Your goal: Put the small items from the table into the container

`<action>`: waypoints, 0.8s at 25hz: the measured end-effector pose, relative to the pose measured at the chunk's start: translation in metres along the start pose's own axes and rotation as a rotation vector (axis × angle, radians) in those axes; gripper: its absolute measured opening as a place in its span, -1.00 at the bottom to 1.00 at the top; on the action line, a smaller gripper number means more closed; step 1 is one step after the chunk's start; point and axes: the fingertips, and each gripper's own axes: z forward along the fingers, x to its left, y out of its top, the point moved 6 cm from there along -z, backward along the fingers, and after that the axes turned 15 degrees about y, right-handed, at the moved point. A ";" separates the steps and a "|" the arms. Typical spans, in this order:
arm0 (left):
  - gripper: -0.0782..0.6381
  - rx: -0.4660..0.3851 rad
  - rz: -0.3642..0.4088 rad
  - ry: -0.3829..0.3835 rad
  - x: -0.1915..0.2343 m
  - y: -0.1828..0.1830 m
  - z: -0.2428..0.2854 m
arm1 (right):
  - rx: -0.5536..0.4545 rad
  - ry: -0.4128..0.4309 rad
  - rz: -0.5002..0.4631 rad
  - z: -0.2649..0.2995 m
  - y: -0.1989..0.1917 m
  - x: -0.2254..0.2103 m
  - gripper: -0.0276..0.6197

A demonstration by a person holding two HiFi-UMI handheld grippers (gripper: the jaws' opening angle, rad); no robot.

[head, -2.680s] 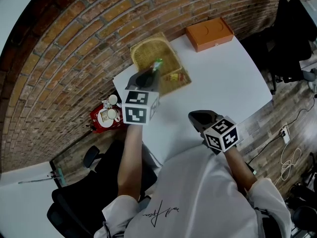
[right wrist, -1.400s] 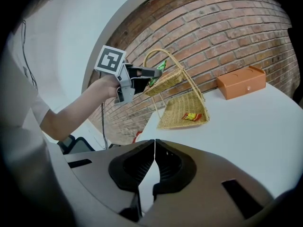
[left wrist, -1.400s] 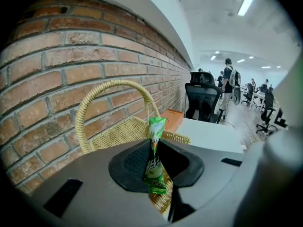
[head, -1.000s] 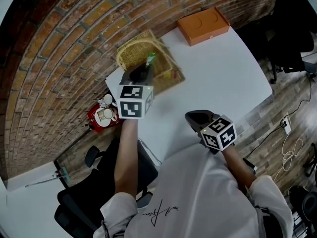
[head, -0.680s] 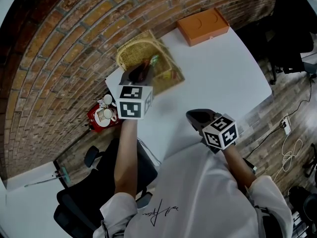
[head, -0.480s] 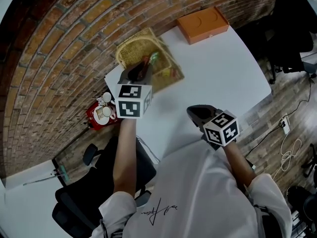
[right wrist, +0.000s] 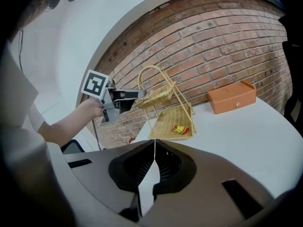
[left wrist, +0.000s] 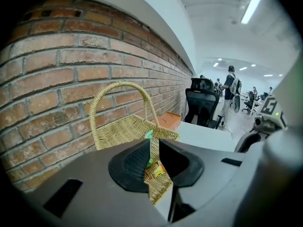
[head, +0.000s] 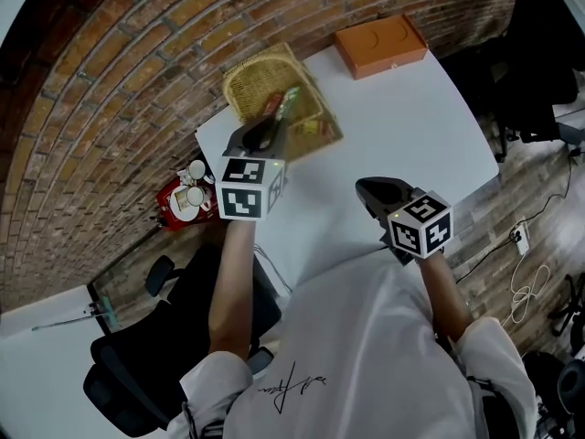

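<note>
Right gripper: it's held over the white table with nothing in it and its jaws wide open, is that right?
Not quite. The right gripper is held over the white table with nothing in it, but its jaws are closed together, not wide open. The right gripper view shows them meeting with no gap.

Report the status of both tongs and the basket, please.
Left tongs shut on basket lid, holding it raised. Right tongs shut, empty. Yellow packet inside basket. Nothing in the way.
</note>
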 end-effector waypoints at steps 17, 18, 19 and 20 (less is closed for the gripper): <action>-0.64 -0.006 -0.128 -0.028 -0.028 -0.028 -0.042 | -0.029 0.011 -0.091 -0.018 0.023 0.009 -0.84; -0.64 -0.001 -0.134 -0.029 -0.030 -0.032 -0.044 | -0.034 0.014 -0.091 -0.019 0.023 0.010 -0.84; -0.64 0.004 -0.141 -0.029 -0.031 -0.036 -0.045 | -0.037 0.018 -0.090 -0.020 0.023 0.011 -0.84; -0.64 0.009 -0.148 -0.030 -0.033 -0.040 -0.047 | -0.037 0.023 -0.091 -0.021 0.022 0.012 -0.84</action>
